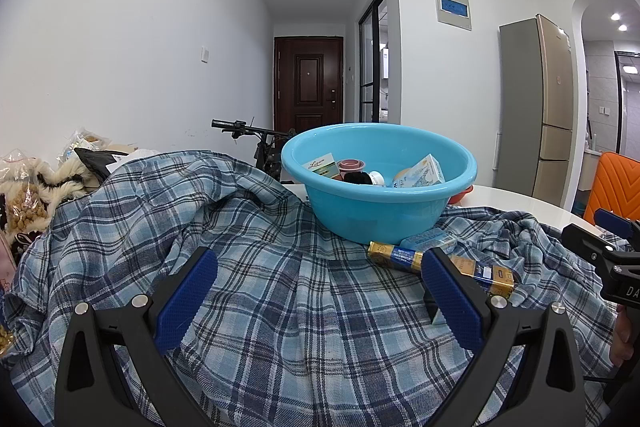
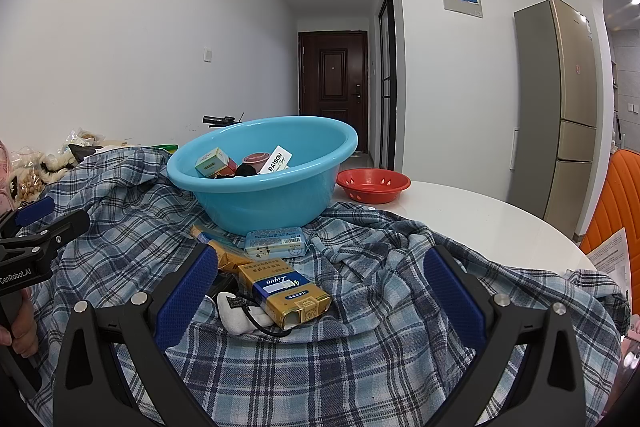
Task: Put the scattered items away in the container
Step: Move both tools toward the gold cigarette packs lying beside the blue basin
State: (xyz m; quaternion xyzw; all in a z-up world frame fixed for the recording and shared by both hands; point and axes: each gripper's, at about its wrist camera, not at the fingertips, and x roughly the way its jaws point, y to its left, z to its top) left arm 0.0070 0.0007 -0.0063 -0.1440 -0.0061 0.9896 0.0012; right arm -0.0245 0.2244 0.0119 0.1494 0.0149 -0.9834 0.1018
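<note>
Already the basin [image 2: 262, 183] holds several small boxes, standing far-centre on the plaid cloth [image 2: 360, 347]. Near its foot lie a blue pack [image 2: 276, 243], a gold carton [image 2: 280, 287] and a white pouch [image 2: 236, 315]. Both grippers, left [image 1: 320, 291] and right [image 2: 320, 291], hang spread wide, pinching nothing. Loose folds could snag a finger and drag the basin. Bare table [image 2: 480, 219] lies right, by the red bowl [image 2: 374, 183]; clutter crowds the left.

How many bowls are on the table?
2. The big blue bowl sits on the checked shirt, full of small things. The little red bowl sits just right of it on the white table.
</note>
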